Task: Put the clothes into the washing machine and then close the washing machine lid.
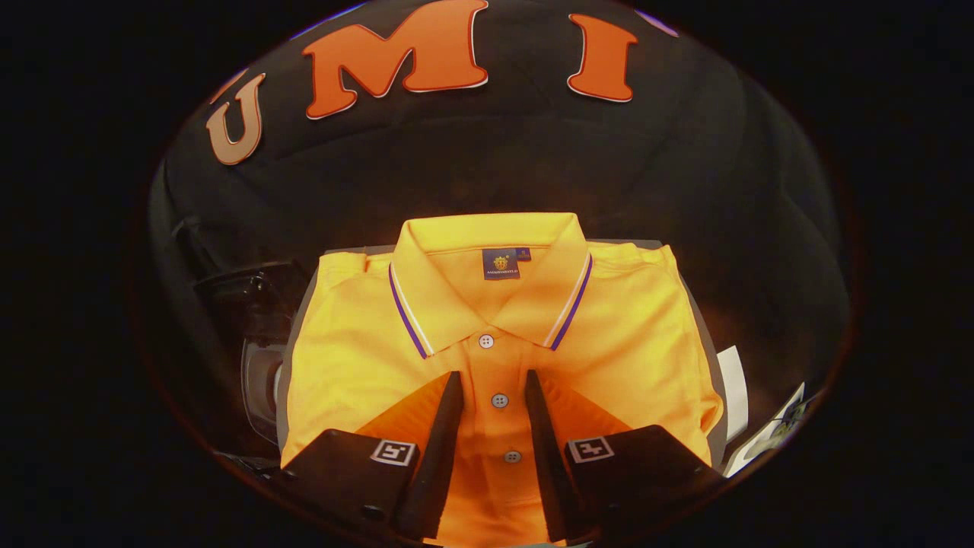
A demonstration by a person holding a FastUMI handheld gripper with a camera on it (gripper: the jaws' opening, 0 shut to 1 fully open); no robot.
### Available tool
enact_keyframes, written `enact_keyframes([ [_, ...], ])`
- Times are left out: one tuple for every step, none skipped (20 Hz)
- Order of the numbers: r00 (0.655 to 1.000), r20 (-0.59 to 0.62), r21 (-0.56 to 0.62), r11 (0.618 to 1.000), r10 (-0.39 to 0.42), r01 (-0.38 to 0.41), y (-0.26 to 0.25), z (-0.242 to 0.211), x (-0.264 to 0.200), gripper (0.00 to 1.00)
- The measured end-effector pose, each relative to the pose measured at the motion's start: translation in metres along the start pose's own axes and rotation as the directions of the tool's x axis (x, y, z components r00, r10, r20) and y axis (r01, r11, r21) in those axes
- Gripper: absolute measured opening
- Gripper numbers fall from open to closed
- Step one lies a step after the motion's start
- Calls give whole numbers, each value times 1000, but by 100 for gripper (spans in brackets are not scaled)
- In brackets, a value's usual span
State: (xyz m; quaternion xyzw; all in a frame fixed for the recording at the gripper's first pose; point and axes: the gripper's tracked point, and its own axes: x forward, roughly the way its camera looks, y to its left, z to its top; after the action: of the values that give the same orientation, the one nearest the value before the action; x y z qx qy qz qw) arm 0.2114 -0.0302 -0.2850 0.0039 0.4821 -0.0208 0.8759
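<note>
Shirt point(494, 335) is folded flat on a grey board point(704, 342), collar away from the gripper point(493, 384). Jaws part open, empty, straddling the button placket; a button sits between the fingertips. Can't tell whether the tips touch the cloth yet.

Handling guess: light, soft knit, no stiffness. It'll unfold and droop once lifted, and a pinch may take only the top layer. Collar is the thickest, firmest bit; placket just below the collar is double-layered, likely the best grab. Dark object point(259, 335) left of the shirt, possibly the washer, unclear.
</note>
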Motion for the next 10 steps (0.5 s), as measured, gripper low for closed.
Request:
enact_keyframes([
  [1000, -8, 6, 1000, 5, -5, 2, 2, 1, 59],
  [1000, -15, 13, 1000, 16, -16, 4, 3, 1, 47],
  [1000, 1, 11, 1000, 2, -2, 1, 7, 2, 35],
  [1000, -6, -4, 1000, -10, 10, -2, 5, 4, 23],
  [1000, 9, 2, 1000, -22, 22, -1, 4, 2, 23],
  [1000, 3, 27, 999, -26, 26, 2, 2, 2, 23],
  [999, 20, 48, 998, -33, 32, 3, 6, 1, 18],
  [999, 34, 53, 998, -36, 35, 2, 7, 2, 14],
  [997, 70, 62, 998, -36, 31, 1, 8, 1, 14],
  [994, 109, 87, 996, -32, 22, 2, 7, 0, 14],
])
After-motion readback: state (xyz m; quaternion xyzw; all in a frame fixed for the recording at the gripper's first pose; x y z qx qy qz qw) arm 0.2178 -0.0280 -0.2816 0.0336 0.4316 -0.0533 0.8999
